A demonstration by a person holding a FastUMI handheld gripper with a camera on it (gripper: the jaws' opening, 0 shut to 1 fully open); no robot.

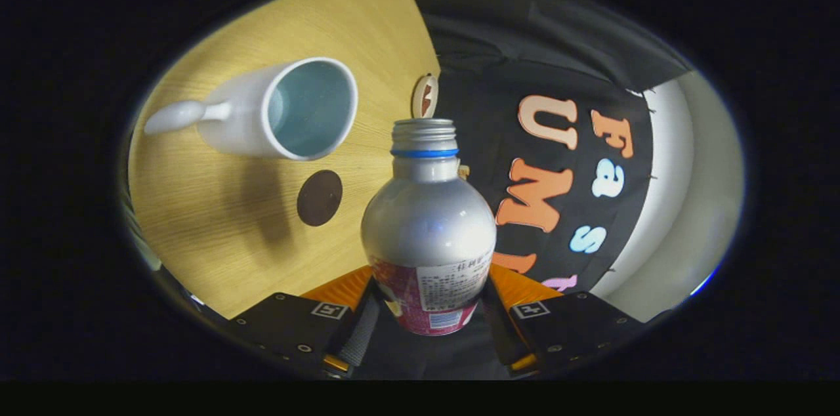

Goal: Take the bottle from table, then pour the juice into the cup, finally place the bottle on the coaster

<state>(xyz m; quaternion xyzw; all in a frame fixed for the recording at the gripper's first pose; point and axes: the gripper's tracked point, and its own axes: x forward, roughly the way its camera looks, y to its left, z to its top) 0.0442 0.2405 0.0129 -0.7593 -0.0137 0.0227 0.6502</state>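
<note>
My gripper (430,311) is shut on a silver bottle (428,226) with a red and white label, both fingers pressing its lower body. The bottle is uncapped, with a blue ring under its threaded neck. The whole view is rolled sideways, so the bottle is held tilted relative to the wooden table (216,239). Its mouth points past the rim of a white cup (289,107) with a pale blue inside and a handle; the cup stands on the table beyond the fingers and apart from the bottle. A dark round coaster (319,197) lies on the table between the cup and the bottle.
A small round wooden disc (425,96) with a dark mark stands at the table's far edge, just beyond the bottle's mouth. The black cloth wall (525,62) hangs behind the table, with a pale wall (682,173) beside it.
</note>
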